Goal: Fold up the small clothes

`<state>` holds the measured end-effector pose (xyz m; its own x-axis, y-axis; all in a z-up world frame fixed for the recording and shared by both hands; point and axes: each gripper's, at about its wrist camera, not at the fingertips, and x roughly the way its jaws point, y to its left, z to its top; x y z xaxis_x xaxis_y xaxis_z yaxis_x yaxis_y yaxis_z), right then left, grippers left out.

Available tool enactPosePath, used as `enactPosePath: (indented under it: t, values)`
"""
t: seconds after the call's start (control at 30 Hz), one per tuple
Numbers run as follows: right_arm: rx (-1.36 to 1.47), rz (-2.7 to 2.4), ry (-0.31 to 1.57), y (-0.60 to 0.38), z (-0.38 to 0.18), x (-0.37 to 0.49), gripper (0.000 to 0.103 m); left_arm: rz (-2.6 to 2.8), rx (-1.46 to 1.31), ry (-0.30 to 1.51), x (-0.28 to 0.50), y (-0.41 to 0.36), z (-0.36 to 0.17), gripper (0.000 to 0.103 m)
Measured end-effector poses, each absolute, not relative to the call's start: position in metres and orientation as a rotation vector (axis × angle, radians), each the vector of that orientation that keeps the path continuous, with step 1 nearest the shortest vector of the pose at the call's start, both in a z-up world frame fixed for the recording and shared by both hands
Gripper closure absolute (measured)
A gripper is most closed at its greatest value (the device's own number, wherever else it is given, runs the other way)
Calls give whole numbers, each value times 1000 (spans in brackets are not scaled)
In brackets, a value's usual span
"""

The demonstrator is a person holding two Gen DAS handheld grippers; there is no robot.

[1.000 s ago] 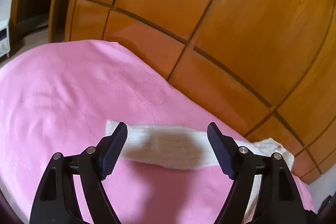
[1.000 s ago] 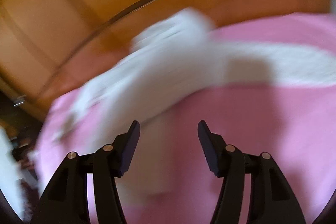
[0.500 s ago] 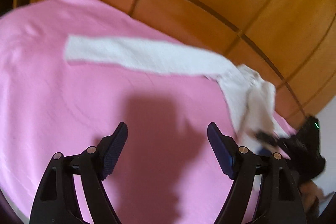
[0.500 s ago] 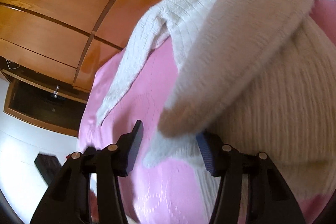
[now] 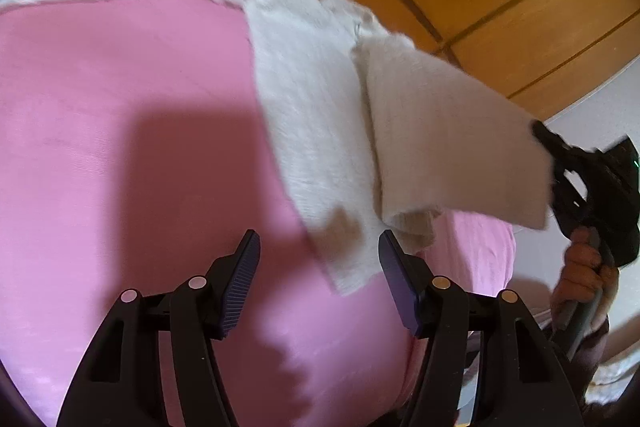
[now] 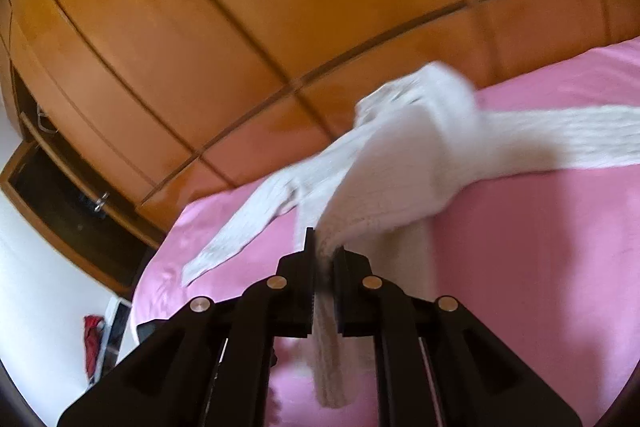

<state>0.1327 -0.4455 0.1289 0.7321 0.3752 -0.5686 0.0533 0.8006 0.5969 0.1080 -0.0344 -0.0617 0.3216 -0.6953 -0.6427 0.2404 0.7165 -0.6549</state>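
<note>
Sweater pinched at right, left jaws narrowing

Right gripper (image 6: pixel 323 259) clamped tight on an edge of the white knit sweater (image 6: pixel 400 171), low centre of the right wrist view; a strip of knit caught between the black fingers (image 6: pixel 298 287) and hanging below them. From there, cloth lifted and stretched toward upper right, one sleeve (image 6: pixel 240 231) trailing to lower left over the pink bedspread (image 6: pixel 540 267), another band of knit running off the right edge. Wooden wardrobe panels (image 6: pixel 240 27) across the top of the frame.

Left gripper (image 5: pixel 318 259) low centre in the left wrist view, jaws closing, pads not yet pressing anything; sweater's lower corner (image 5: pixel 344 259) lying between the fingertips, nearer the right one. Sweater (image 5: pixel 320 99) spread from upper left down to centre, a raised flap (image 5: pixel 452 147) pulled toward the right edge. Right gripper (image 5: pixel 544 135) seen there at right, gripping that flap, a hand (image 5: pixel 580 275) around its handle. Pink bedspread (image 5: pixel 120 147) filling the left half. Motion blur throughout.
</note>
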Motion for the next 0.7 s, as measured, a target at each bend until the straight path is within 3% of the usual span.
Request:
enactPosePath:
  t: [0.07, 0.1, 0.13, 0.17, 0.5, 0.7]
  values:
    - [652, 160, 735, -467, 126, 124, 97, -634, -513, 1082, 117, -47, -67, 43]
    - [659, 144, 736, -476, 123, 121, 97, -632, -521, 1081, 121, -54, -68, 61]
    - [666, 134, 738, -481, 122, 119, 97, -652, -533, 1105, 127, -60, -72, 90]
    - [677, 124, 741, -487, 121, 116, 97, -655, -531, 1126, 131, -63, -72, 97]
    - [651, 160, 626, -498, 176, 70, 98, -653, -526, 904, 114, 32, 26, 99]
    - [641, 165, 703, -482, 159, 30, 98, -570, -532, 872, 71, 108, 52, 100]
